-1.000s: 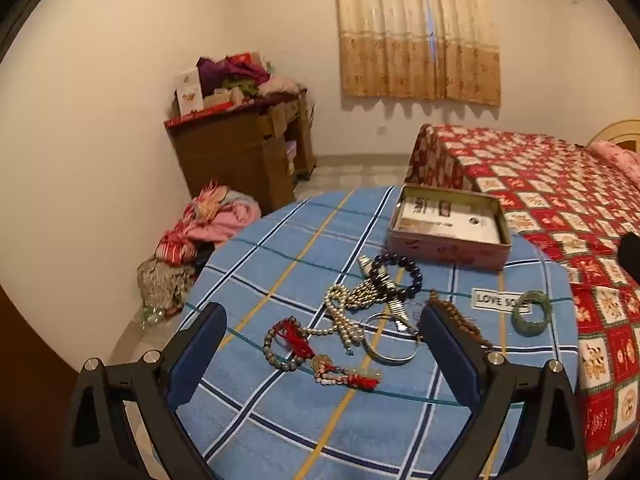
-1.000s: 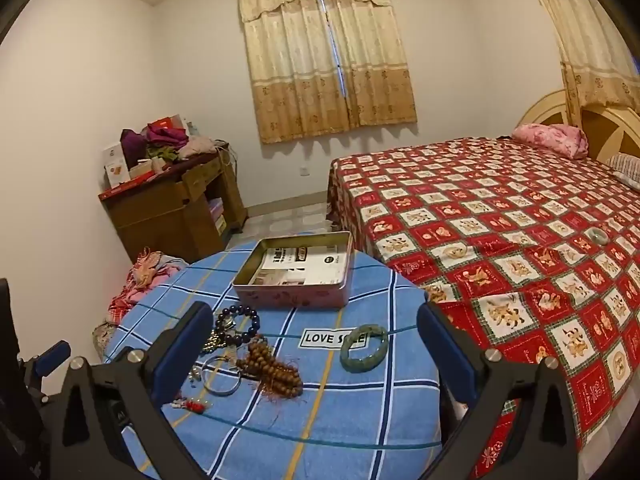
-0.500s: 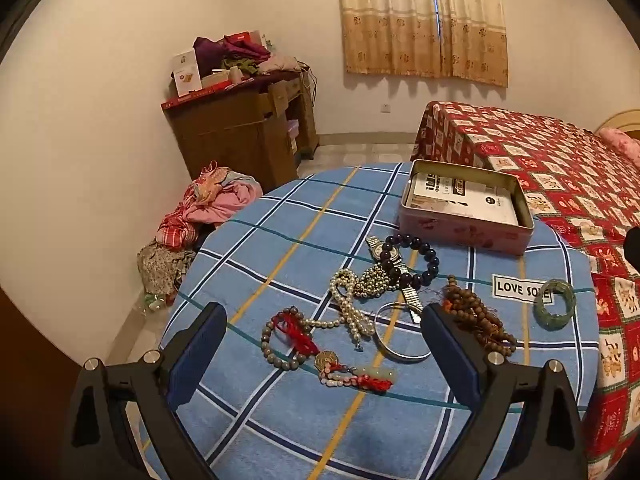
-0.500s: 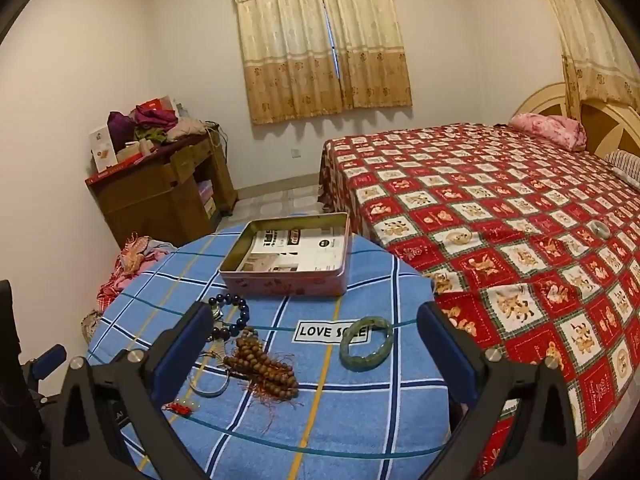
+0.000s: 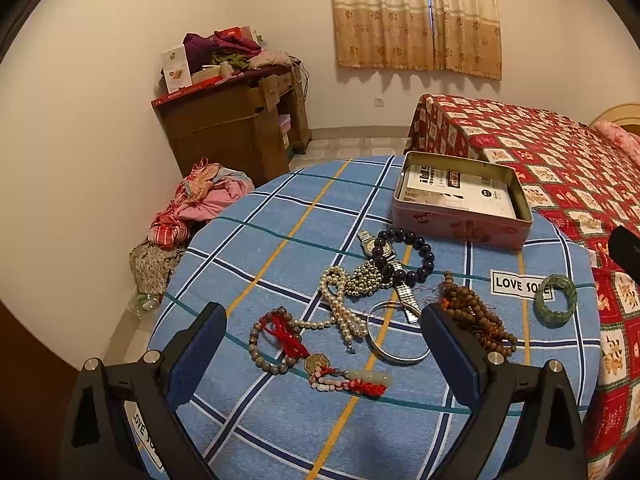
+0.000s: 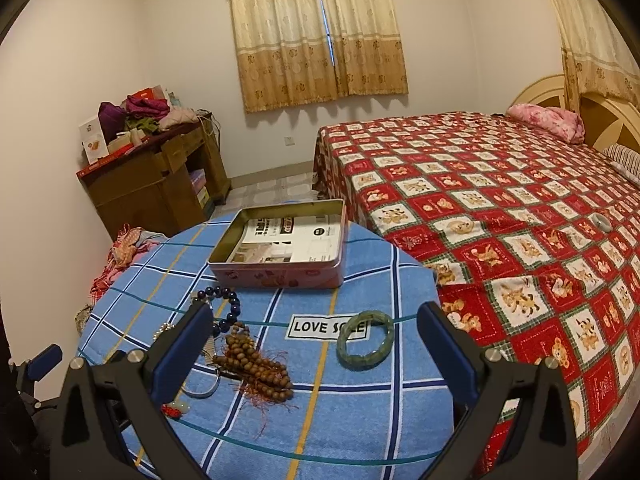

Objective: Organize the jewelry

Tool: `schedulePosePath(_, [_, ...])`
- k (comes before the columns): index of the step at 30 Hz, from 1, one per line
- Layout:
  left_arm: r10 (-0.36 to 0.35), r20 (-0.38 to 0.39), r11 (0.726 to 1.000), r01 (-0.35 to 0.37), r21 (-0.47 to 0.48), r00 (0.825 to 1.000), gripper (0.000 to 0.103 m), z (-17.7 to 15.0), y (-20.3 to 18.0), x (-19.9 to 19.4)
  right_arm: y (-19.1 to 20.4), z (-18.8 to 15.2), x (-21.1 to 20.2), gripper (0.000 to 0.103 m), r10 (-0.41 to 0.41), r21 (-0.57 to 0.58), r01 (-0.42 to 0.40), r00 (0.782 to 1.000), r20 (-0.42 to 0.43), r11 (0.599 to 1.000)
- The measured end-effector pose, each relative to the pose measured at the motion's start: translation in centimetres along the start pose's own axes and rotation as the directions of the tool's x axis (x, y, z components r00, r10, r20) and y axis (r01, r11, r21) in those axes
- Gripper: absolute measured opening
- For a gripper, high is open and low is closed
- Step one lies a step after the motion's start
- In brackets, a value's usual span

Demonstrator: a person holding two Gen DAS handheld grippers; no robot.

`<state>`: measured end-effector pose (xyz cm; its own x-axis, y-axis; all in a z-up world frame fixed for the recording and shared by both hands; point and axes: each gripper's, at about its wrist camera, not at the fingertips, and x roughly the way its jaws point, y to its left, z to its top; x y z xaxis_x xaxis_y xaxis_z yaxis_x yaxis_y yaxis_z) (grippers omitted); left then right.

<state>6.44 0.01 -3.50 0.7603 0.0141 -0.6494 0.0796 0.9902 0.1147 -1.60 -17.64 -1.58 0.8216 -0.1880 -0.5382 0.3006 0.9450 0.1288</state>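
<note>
Jewelry lies on a round table with a blue checked cloth (image 5: 280,216). In the left wrist view I see a pearl necklace (image 5: 340,304), a dark bead bracelet (image 5: 416,248), a watch (image 5: 374,245), a silver bangle (image 5: 394,354), a grey bead bracelet with a red tassel (image 5: 272,340), a jade pendant string (image 5: 352,378), brown wooden beads (image 5: 480,312) and a green jade bangle (image 5: 557,300). An open pink tin (image 5: 460,216) stands at the far side. My left gripper (image 5: 322,354) is open above the near pieces. My right gripper (image 6: 316,350) is open above the jade bangle (image 6: 366,340) and wooden beads (image 6: 256,364).
A bed with a red patterned cover (image 6: 500,208) runs along the table's right side. A wooden desk piled with clothes (image 5: 236,128) stands against the far wall. A heap of clothes (image 5: 192,208) lies on the floor left of the table.
Both grippers have drawn back and risen a little, so more of the table shows. Both stay open and empty. The jewelry has not moved.
</note>
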Motion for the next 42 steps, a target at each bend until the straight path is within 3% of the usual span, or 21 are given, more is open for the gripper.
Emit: schedulePosePath(42, [-0.001, 0.006, 1.0, 0.001, 0.002, 1.0, 0.098, 0.34, -0.33, -0.09, 0.13, 0.09, 0.51, 0.103, 0.013, 0.01, -0.013, 1.0, -0.018, 1.0])
